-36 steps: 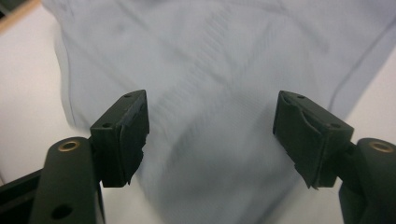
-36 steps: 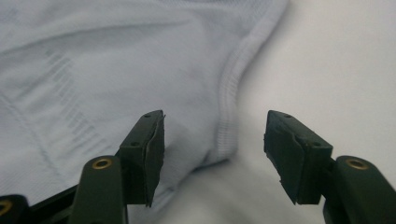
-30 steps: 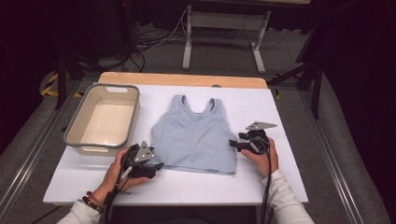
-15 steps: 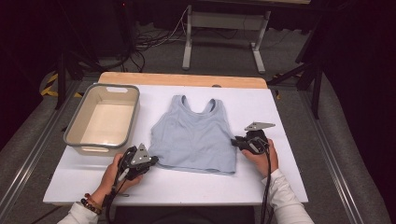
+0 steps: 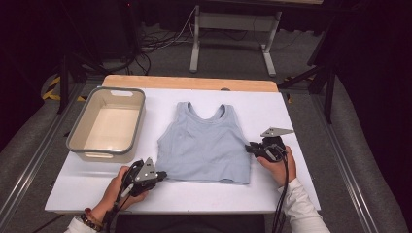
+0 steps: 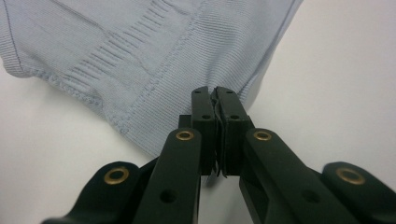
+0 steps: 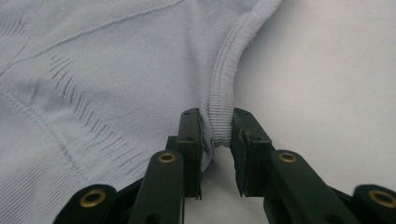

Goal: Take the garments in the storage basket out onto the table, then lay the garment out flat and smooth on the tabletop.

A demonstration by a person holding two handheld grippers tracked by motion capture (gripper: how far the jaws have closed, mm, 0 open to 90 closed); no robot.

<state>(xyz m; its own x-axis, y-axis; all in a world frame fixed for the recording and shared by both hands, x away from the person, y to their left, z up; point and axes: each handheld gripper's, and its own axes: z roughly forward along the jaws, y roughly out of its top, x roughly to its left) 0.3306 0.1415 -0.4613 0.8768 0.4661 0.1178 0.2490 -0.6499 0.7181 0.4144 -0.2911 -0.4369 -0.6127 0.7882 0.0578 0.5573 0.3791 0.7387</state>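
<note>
A light blue knitted tank top [image 5: 204, 145] lies flat in the middle of the white table, straps pointing away from me. My left gripper [image 5: 159, 174] is at the top's near left hem corner. In the left gripper view it [image 6: 215, 93] is shut, with a fold of the top's fabric [image 6: 140, 56] pinched between the jaws. My right gripper [image 5: 248, 147] is at the top's right side, just under the armhole. In the right gripper view its jaws [image 7: 217, 116] are shut on the ribbed armhole band [image 7: 224, 88].
A beige tub with a grey rim [image 5: 77, 143] stands empty at the left of the table [image 5: 291, 116]. A wooden strip [image 5: 189, 82] runs along the far edge. Beyond it are a dark floor, cables and a metal stand [image 5: 197, 43].
My left gripper has edged in to the hem corner and closed on it. The right gripper has hardly moved.
</note>
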